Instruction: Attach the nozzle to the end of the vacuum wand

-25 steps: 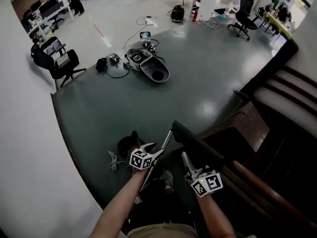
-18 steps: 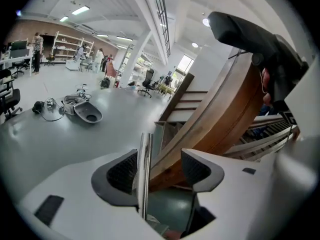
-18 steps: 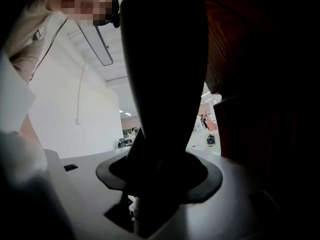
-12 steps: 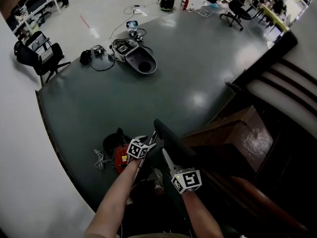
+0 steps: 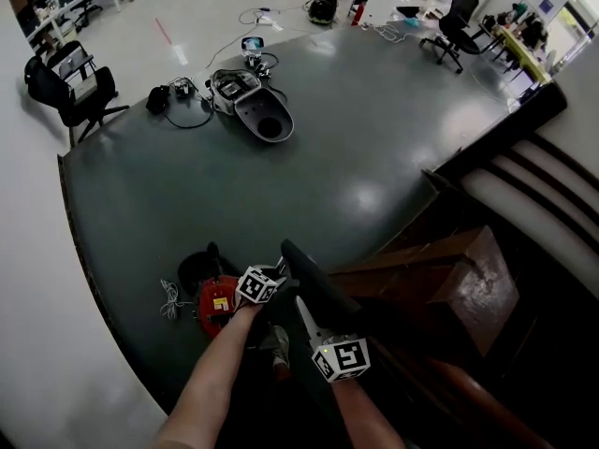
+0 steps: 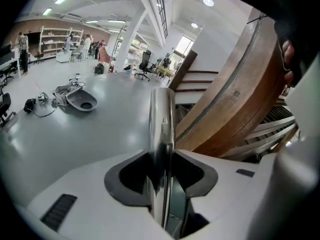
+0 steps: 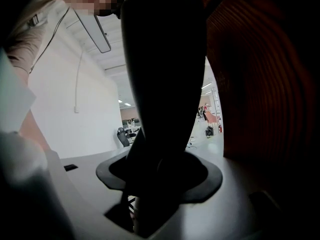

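Observation:
In the left gripper view a chrome vacuum wand (image 6: 161, 119) runs straight up between the dark pads of my left gripper (image 6: 162, 170). The jaws have just been closing and now press on the tube. My right gripper (image 7: 160, 176) is shut on the wide black nozzle (image 7: 165, 74), which fills most of its view. In the head view the nozzle (image 5: 314, 281) slants up to the left from my right gripper (image 5: 301, 307). Its upper end is next to my left gripper (image 5: 278, 271). Here the wand is mostly hidden. A red vacuum body (image 5: 217, 304) lies on the floor just left of that gripper.
A wooden stair rail (image 5: 440, 260) and steps (image 5: 533, 195) rise close on the right. A white cable (image 5: 168, 297) lies beside the vacuum. Farther off on the grey floor are a grey shell-shaped housing (image 5: 262, 115), loose cables and an office chair (image 5: 70, 87).
Both grippers have sunk lower and drawn closer together. The red vacuum body has come into view beside the left gripper. The bare wand, plain a second ago, is now mostly covered.

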Demonstrator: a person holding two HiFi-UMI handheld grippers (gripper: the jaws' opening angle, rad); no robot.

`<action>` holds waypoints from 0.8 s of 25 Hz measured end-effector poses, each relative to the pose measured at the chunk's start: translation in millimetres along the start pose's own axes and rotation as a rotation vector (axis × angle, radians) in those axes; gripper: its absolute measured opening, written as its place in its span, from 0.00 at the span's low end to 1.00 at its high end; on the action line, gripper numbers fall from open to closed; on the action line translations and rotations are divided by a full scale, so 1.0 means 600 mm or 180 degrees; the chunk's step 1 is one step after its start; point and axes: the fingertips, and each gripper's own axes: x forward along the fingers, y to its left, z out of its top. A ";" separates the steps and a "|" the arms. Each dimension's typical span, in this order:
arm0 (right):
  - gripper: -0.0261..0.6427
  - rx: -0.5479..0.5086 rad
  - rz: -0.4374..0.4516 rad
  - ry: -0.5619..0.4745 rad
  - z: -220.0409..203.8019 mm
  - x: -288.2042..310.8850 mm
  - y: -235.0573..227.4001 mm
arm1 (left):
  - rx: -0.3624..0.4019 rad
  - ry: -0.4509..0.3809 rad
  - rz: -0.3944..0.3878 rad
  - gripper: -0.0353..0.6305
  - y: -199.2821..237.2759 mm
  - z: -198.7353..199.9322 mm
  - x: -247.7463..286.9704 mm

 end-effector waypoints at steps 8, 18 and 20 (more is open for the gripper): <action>0.42 0.0427 0.0142 -0.0163 0.033 -0.042 0.030 | 0.0284 -0.0231 -0.0020 0.28 -0.076 -0.048 -0.121; 0.42 0.0865 0.0711 -0.0391 0.060 -0.162 0.233 | 0.0580 -0.0505 -0.0026 0.28 -0.244 -0.225 -0.349; 0.42 0.0781 0.0747 -0.0395 0.054 -0.188 0.276 | 0.0660 -0.0612 -0.0003 0.28 -0.274 -0.252 -0.382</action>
